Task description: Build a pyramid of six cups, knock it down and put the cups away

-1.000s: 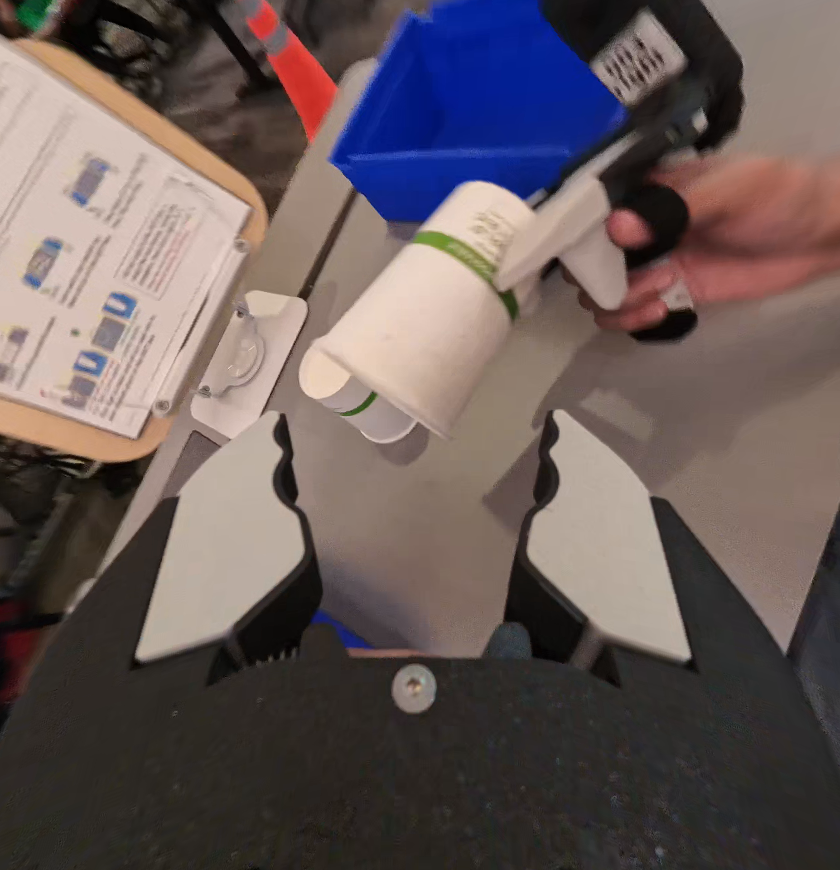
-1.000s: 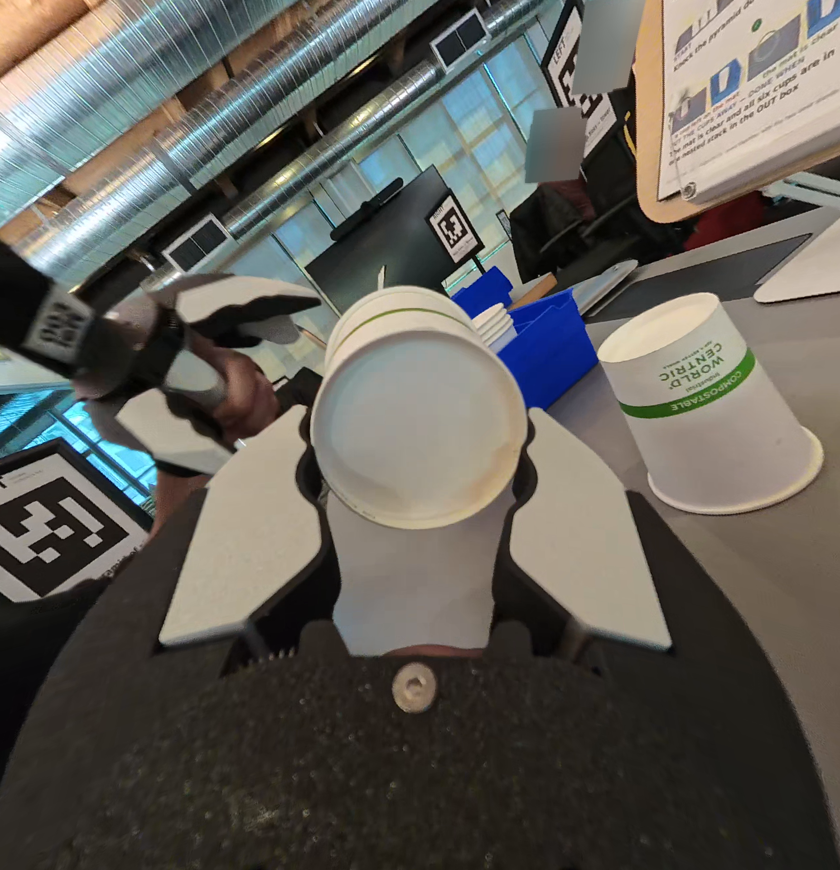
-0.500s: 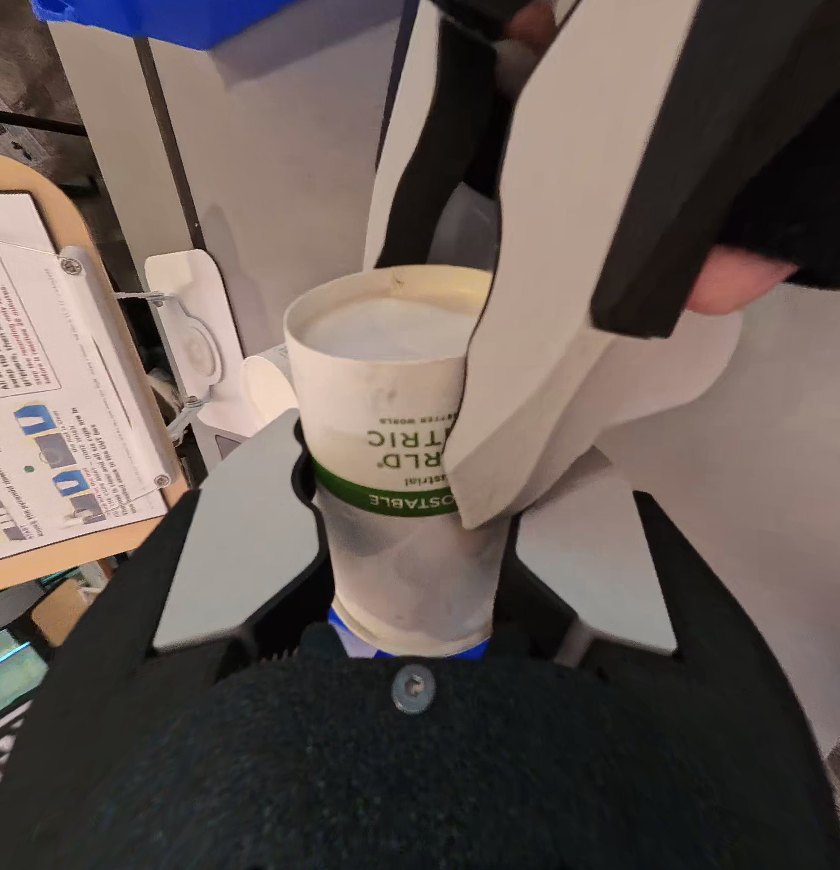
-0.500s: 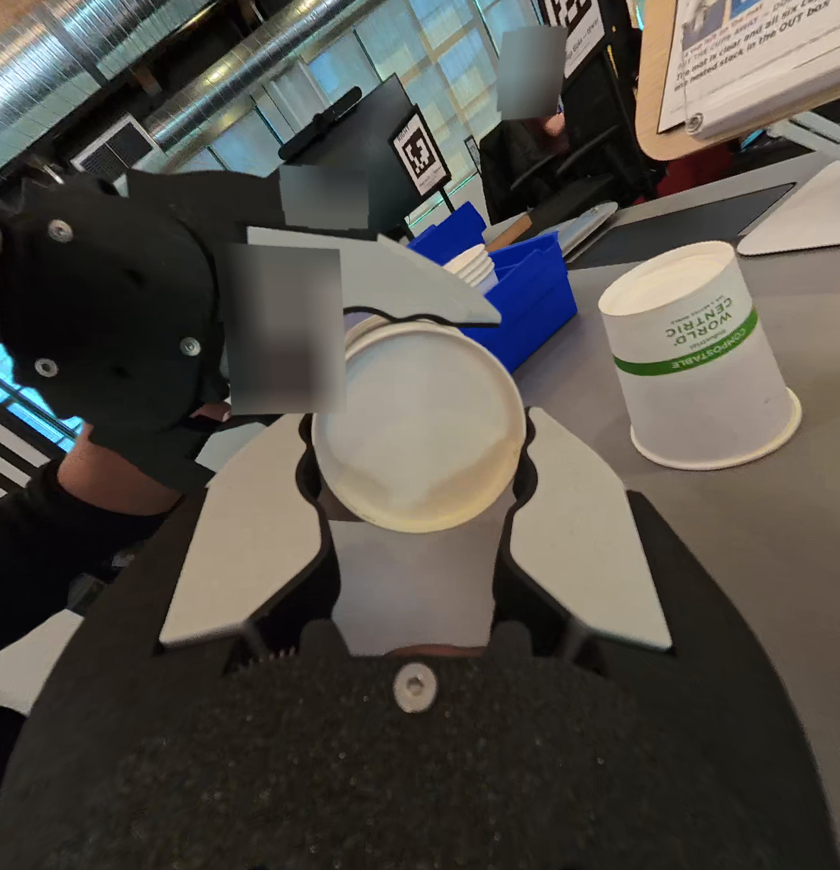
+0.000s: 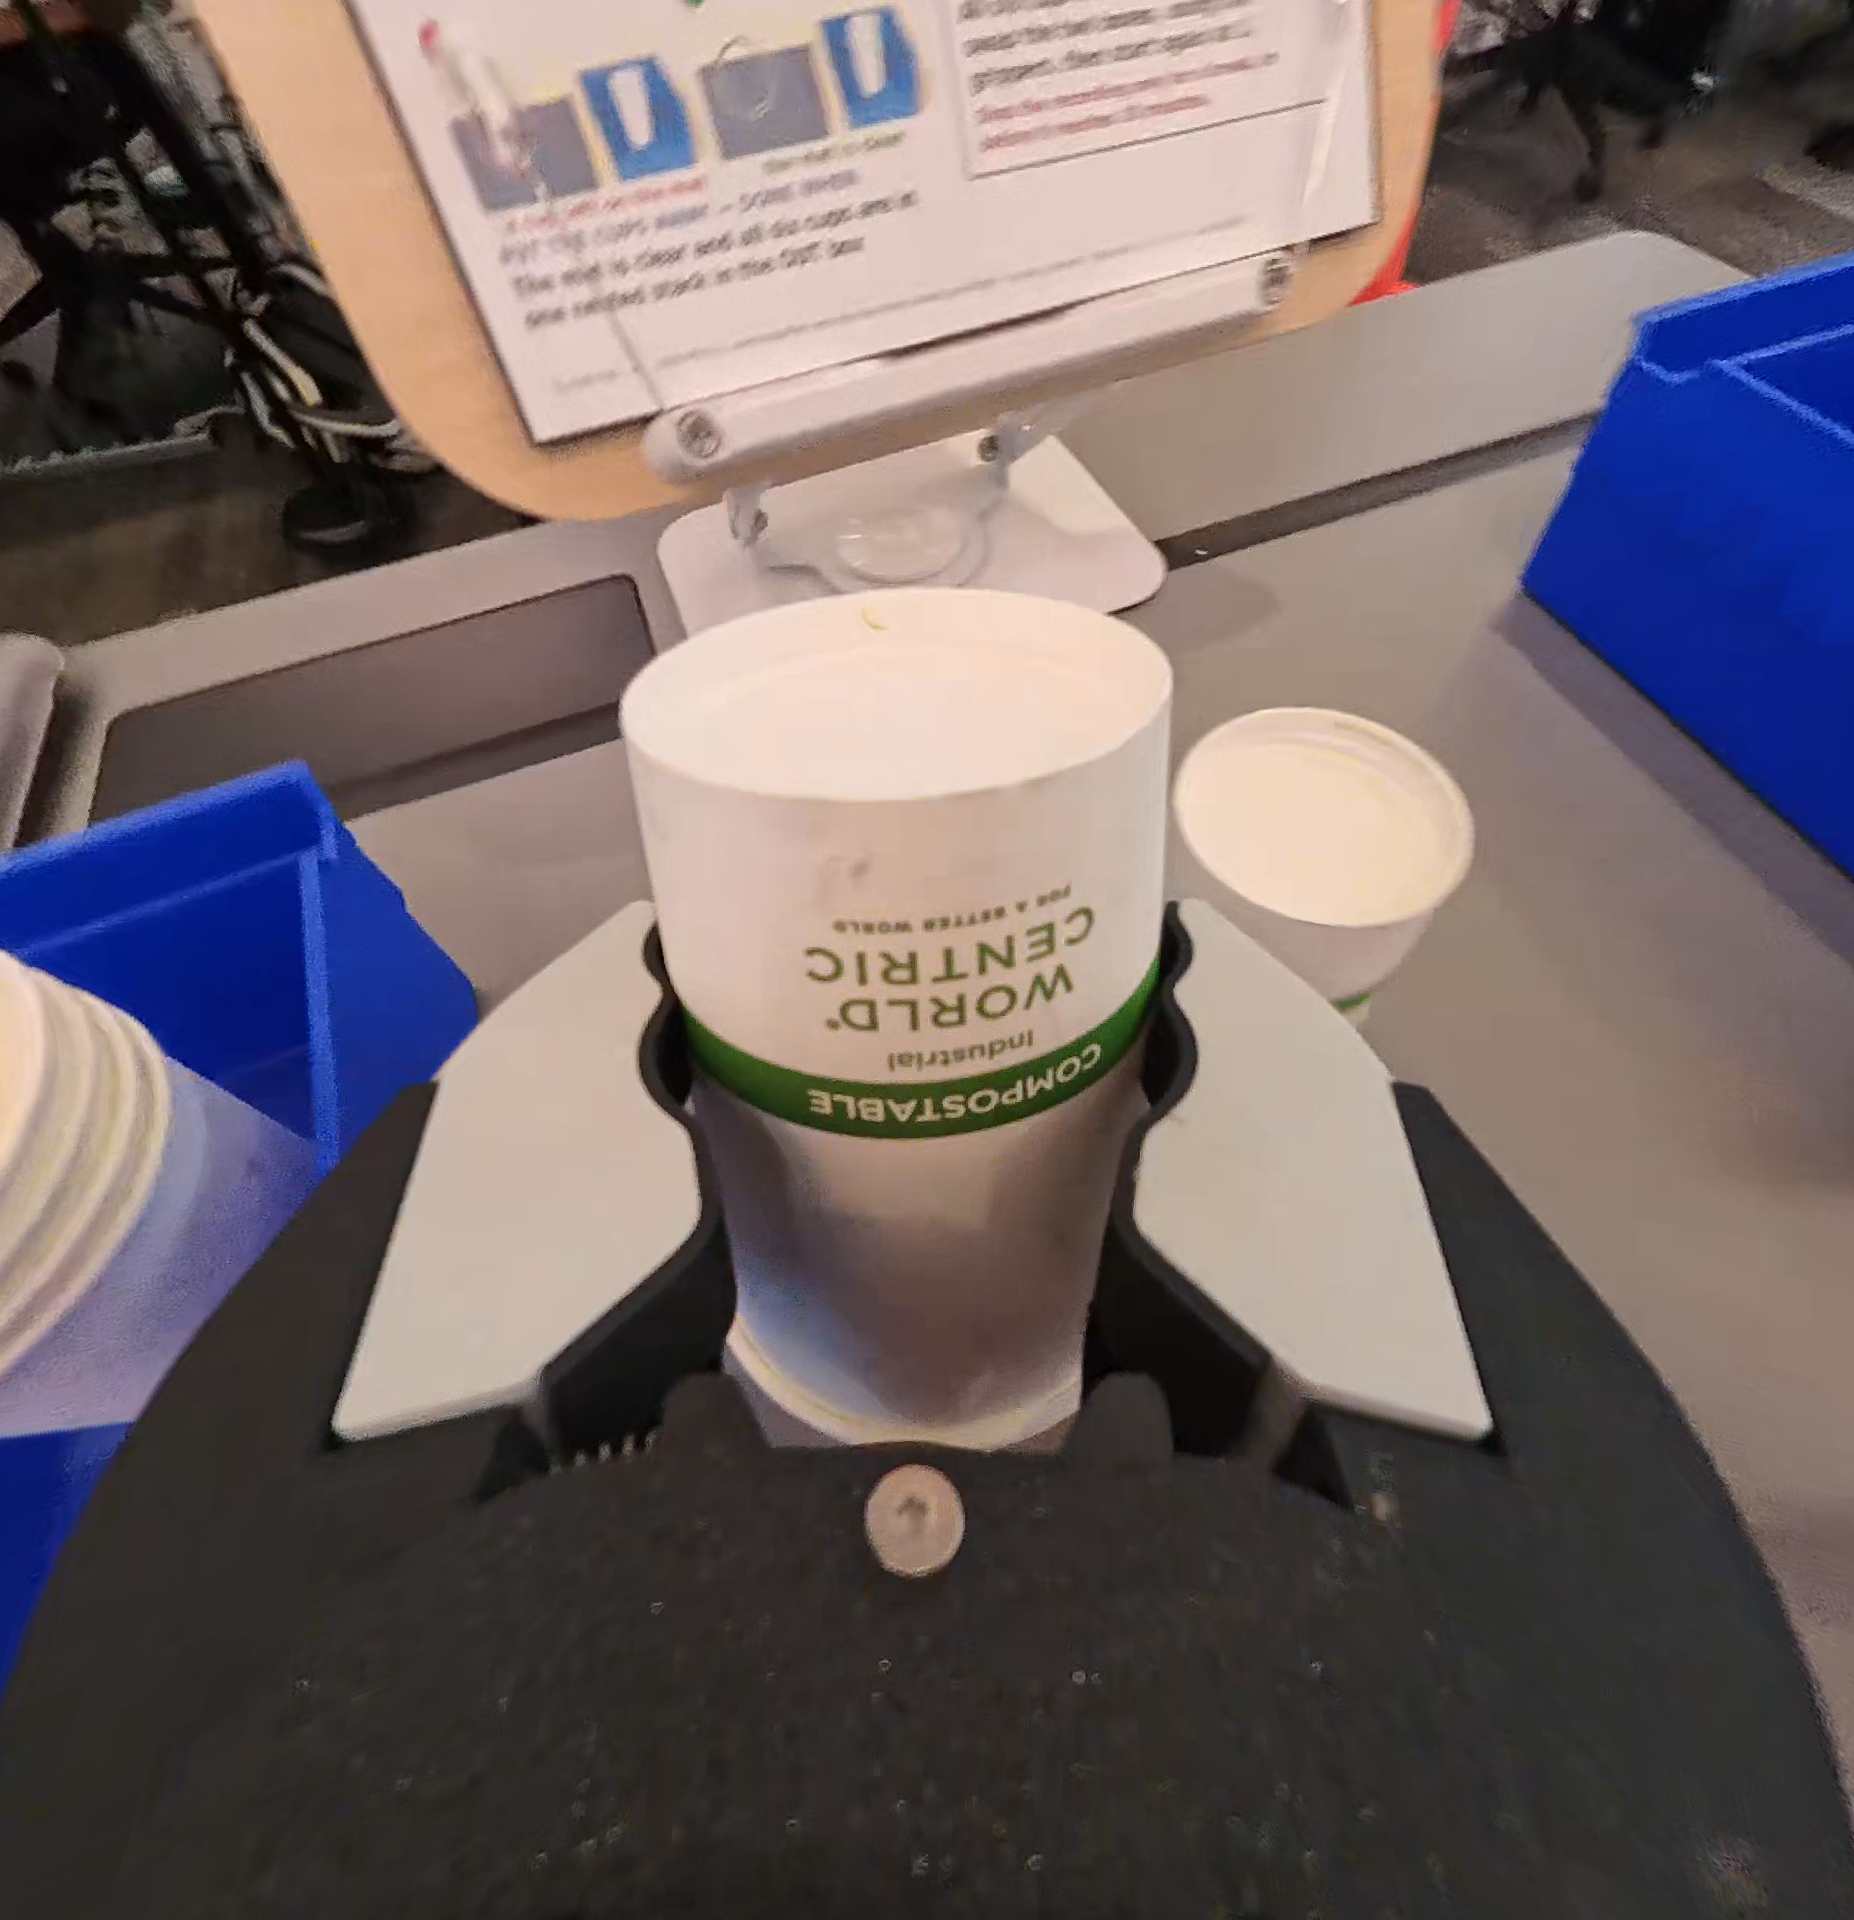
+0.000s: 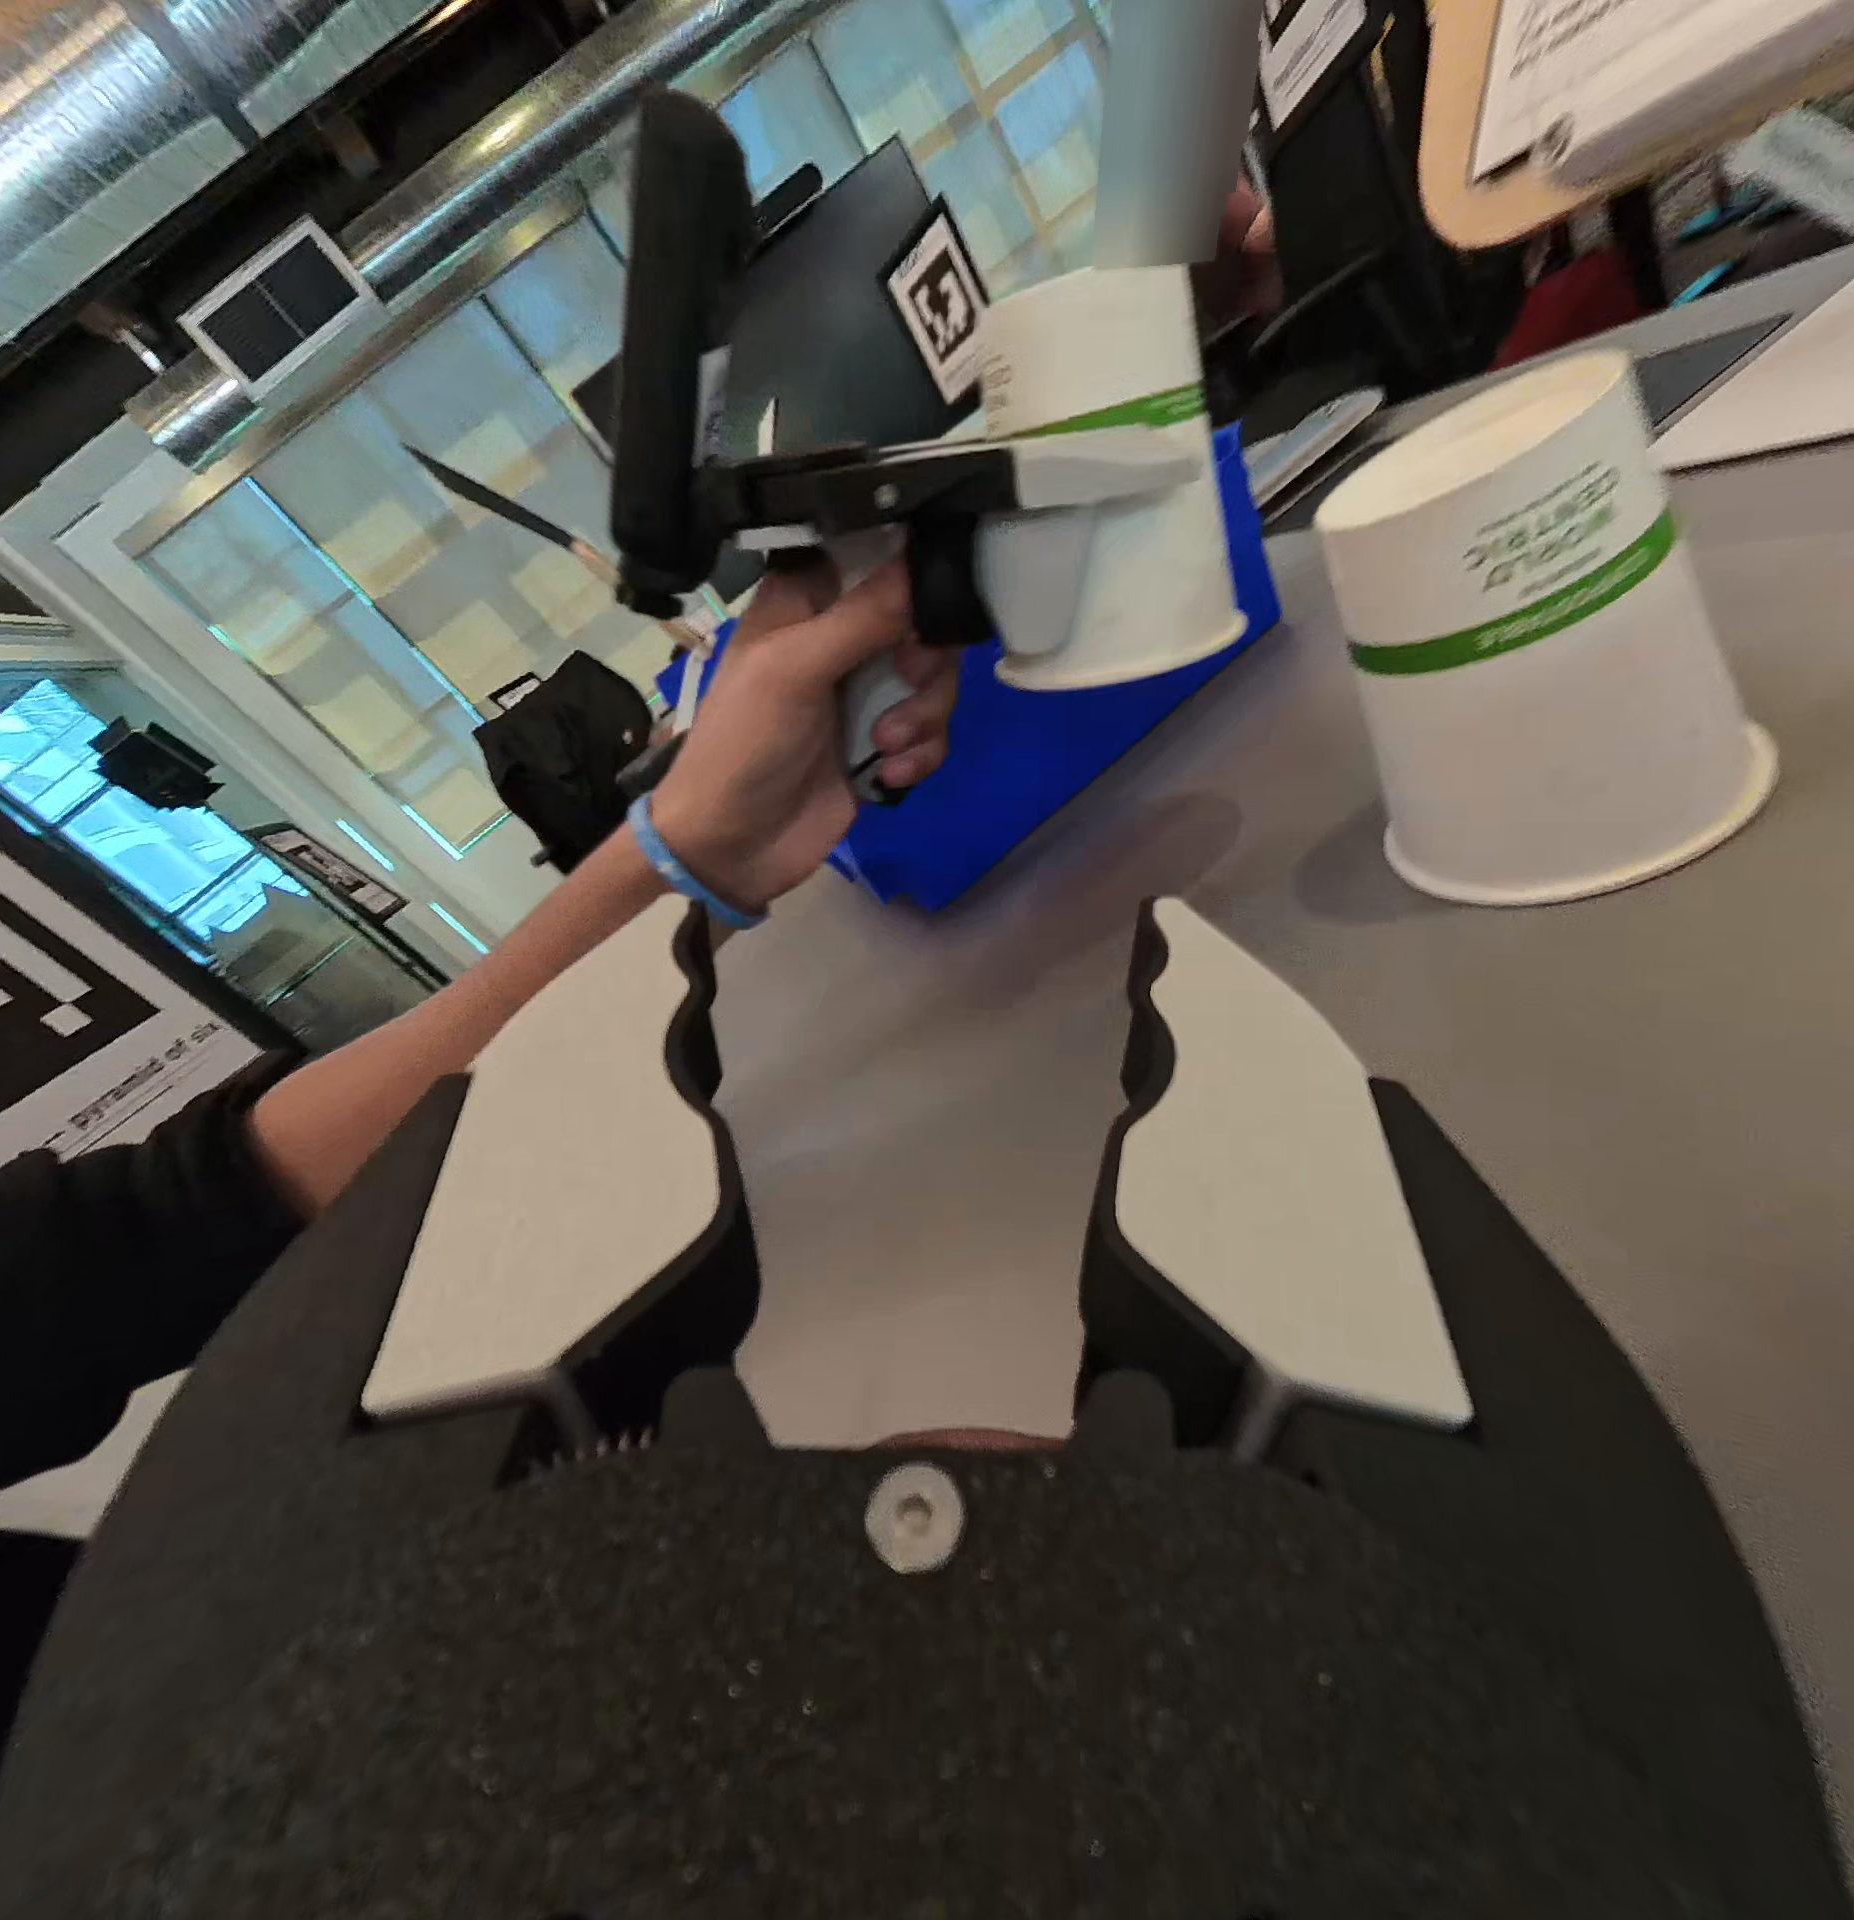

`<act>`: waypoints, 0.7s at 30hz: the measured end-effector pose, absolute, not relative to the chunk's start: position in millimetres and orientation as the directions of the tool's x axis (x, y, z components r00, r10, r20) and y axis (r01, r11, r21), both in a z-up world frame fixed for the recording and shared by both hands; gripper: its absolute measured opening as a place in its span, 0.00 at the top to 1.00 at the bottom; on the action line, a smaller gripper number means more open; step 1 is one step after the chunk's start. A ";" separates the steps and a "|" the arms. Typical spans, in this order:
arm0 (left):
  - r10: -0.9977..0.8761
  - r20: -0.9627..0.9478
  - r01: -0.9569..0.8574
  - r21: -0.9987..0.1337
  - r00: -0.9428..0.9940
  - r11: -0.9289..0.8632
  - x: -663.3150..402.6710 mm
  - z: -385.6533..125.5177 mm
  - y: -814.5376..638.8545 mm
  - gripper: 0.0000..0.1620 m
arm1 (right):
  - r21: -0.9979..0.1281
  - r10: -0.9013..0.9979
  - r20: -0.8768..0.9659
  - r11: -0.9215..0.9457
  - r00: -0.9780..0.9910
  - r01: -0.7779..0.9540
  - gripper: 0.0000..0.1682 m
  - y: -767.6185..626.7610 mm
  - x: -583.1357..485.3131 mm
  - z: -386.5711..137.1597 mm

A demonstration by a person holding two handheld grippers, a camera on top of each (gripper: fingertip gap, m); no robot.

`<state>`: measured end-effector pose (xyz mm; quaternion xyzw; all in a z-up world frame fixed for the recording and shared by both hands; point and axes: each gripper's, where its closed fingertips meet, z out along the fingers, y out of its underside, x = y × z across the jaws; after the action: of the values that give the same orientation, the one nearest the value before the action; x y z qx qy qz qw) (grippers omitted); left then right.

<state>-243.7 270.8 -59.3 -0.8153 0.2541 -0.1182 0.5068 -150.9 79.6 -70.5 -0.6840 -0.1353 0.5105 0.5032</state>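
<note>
Between the left gripper [image 5: 907, 997] fingers, an inverted cup [image 5: 897, 883], clamped

Cups: two single ones, the held cup [image 5: 902, 831] and the standing cup [image 5: 1318, 821], both upside down, plus one nested stack [image 5: 40, 1174] whose number cannot be told. Bins: two, both blue, the left bin [image 5: 227, 935] and the right bin [image 5: 1733, 623]. Tools: two, the left tool [image 5: 907, 935] and the right tool [image 6: 918, 935]. Boards: one board [image 5: 902, 208] bearing a printed sheet. Hands: one hand [image 6: 788, 727] in view.
</note>
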 end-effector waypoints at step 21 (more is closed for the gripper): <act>-0.510 -0.015 -0.292 -0.834 0.860 -0.469 -236.1 -152.1 281.9 0.47 | -0.799 0.732 -0.593 -0.488 0.335 -0.350 0.60 70.9 -153.0 -60.4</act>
<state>-236.1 281.9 -152.1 -0.8486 0.2363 -0.1190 0.4581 -153.0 70.9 -60.4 -0.6575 -0.1451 0.5582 0.4847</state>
